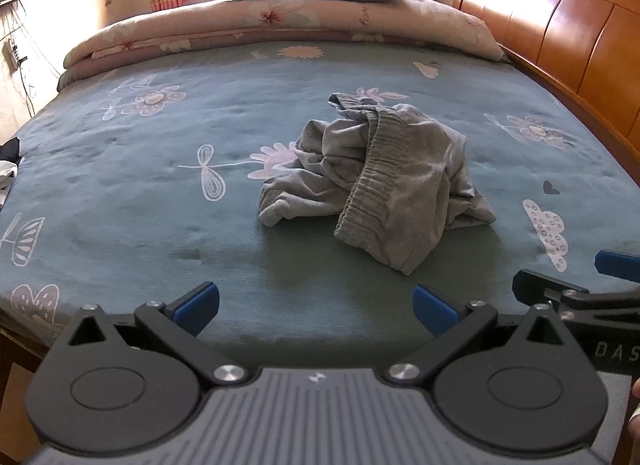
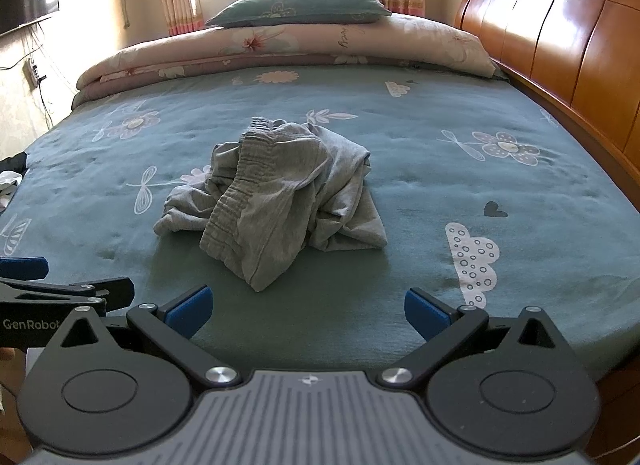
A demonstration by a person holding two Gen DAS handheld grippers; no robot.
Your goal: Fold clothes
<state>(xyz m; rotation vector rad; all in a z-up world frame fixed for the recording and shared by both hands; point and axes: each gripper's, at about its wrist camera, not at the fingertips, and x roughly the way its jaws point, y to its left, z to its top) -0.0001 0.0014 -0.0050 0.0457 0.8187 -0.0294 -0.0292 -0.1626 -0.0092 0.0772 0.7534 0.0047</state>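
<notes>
both tongs wide open, crumpled grey shorts on bed

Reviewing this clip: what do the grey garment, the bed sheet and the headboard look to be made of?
Grey garment: soft knit, likely cotton jersey; matte, limp creases, ribbed elastic waistband. Bed sheet: woven or brushed fabric, it seems; matte teal with printed flowers and small dimples. Headboard: wood, varnished; orange-brown panels with glossy window reflections and carved trim.

Left tongs spread wide, empty, above near edge of bed. Crumpled grey garment mid-bed, untouched, waistband up. Right tongs at right edge, beside.
</notes>
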